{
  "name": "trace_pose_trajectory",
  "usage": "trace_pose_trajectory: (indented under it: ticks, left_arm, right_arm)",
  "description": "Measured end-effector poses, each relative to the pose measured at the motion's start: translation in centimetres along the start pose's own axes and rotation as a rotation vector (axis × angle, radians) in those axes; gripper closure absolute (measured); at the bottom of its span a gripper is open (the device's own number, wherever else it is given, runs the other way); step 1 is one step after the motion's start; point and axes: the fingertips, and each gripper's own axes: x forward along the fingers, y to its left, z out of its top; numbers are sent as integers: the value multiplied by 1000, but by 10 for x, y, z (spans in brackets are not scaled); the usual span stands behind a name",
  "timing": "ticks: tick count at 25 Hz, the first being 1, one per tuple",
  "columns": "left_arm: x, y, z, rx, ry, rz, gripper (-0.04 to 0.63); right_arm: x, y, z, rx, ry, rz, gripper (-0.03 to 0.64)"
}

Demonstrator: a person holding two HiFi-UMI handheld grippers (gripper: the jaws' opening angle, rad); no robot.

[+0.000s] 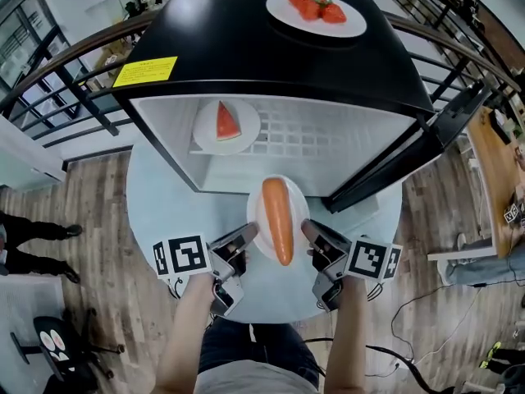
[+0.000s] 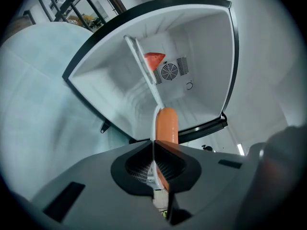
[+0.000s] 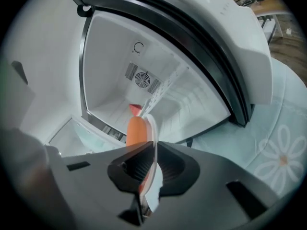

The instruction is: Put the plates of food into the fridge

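Left gripper (image 1: 247, 238): jaws clenched on the left rim of a white plate (image 1: 262, 236); in the left gripper view the rim is seen edge-on, pinched between the pads. Right gripper (image 1: 308, 230): jaws clenched on the right rim of the same plate; the grip is confirmed in the right gripper view.

A single carrot (image 1: 278, 220) is carried lengthwise on the plate, its tip toward the person. The plate is held between both grippers over the round pale-blue table (image 1: 160, 208), just in front of the open fridge (image 1: 246, 48) and not yet inside.

Fridge interior: a second plate (image 1: 205, 134) is noted on the wire shelf, left side, with a watermelon slice (image 1: 227, 122) on it. The door (image 1: 410, 158) is swung open at the right.

On the black fridge top, a third plate (image 1: 283, 19) with red food pieces (image 1: 316, 8) is seen at the far right.
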Motion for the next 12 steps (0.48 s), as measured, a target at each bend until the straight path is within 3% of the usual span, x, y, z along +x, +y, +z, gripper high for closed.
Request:
trace_pose_trajectory:
  ticks: [5, 12]
  left_arm:
    - [19, -19, 32, -29, -80, -38, 575]
    - [40, -31, 62, -47, -160, -61, 575]
  right_arm:
    - [1, 8, 43, 73, -160, 27, 586]
    - [7, 10, 84, 76, -344, 0, 588]
